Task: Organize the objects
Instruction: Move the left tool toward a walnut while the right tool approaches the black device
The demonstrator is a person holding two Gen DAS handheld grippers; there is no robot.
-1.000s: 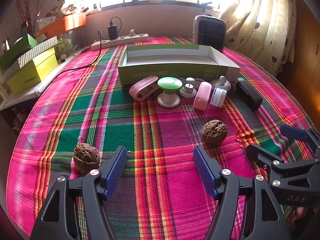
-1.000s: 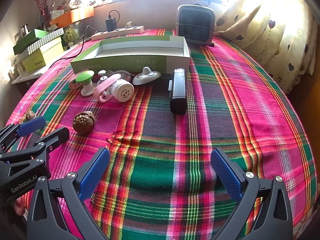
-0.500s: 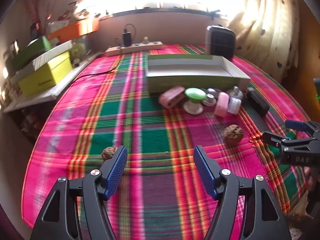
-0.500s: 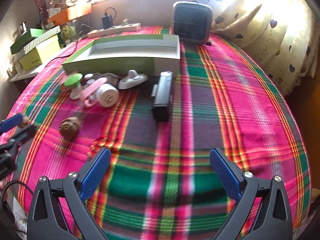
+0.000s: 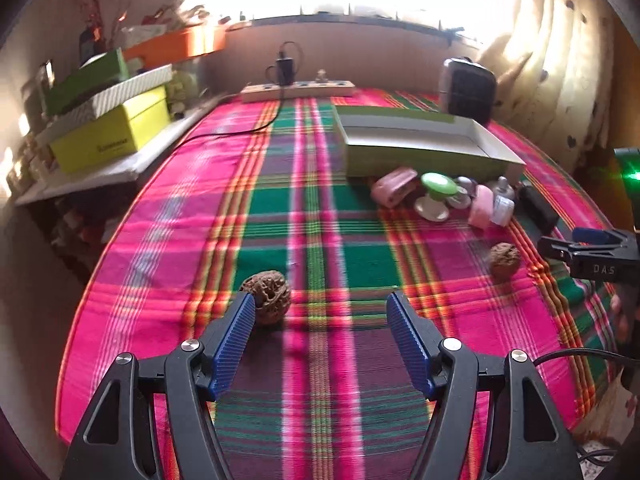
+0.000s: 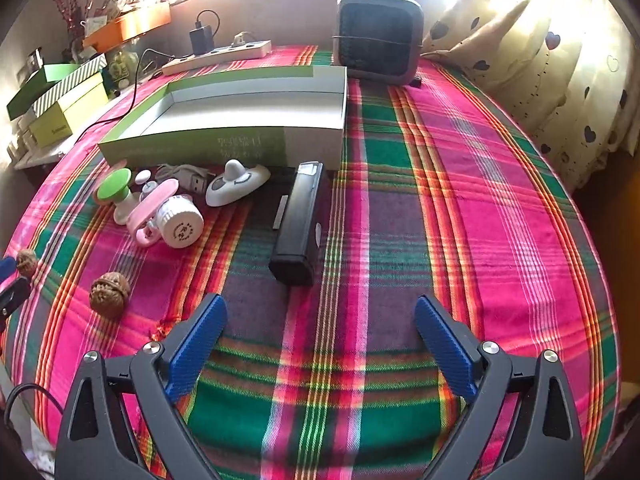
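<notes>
A green open box lies on the plaid tablecloth; it also shows in the left wrist view. In front of it lie small items: a pink clip, a green-topped knob, a white cap, a white gadget and a black device. One walnut sits just ahead of my open left gripper, by its left finger. A second walnut lies left of my open, empty right gripper.
A small heater and a power strip stand behind the box. Stacked boxes sit on a shelf at the left. A curtain hangs at the right. The table edge curves close in front of both grippers.
My left gripper has swung left and pulled back, so the near walnut now sits by its left finger. My right gripper has moved forward toward the black device. Both stay open.
</notes>
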